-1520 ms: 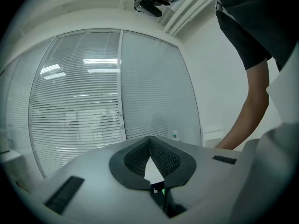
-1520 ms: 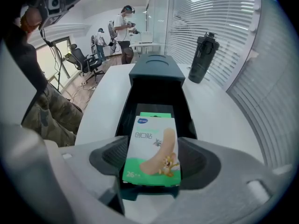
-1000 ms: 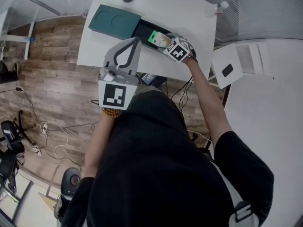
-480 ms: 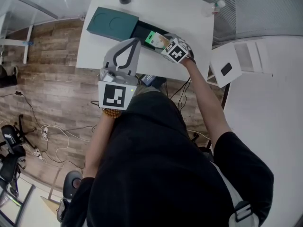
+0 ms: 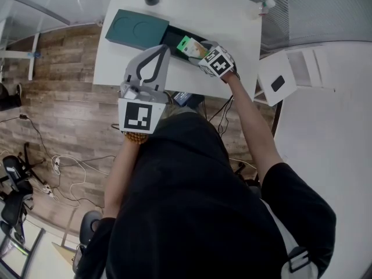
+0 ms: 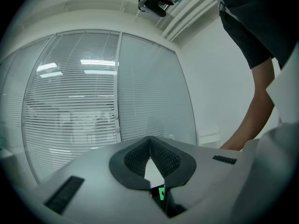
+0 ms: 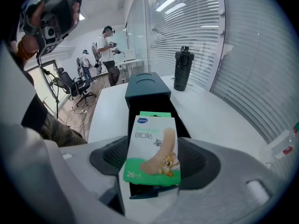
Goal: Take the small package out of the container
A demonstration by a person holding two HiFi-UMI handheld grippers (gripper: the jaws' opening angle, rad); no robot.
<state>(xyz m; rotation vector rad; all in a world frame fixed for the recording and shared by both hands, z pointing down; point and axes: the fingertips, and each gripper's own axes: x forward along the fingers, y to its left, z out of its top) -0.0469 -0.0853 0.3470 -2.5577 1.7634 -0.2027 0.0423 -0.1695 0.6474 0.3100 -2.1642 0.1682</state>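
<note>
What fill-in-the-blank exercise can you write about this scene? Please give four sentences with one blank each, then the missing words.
1. The right gripper is shut on the small package, whose print is white and ____.
2. The jaws of the left gripper are fully ____, with nothing between them.
3. The lid lies beside the open container and shows ____ round recesses.
4. The colour of the bottle on the white table is ____.

Missing words: green; shut; two; black.

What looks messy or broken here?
Nothing looks spilled or broken. The dark green lid lies on the table beside its open container, and the right gripper holds the bandage box over it.
</note>
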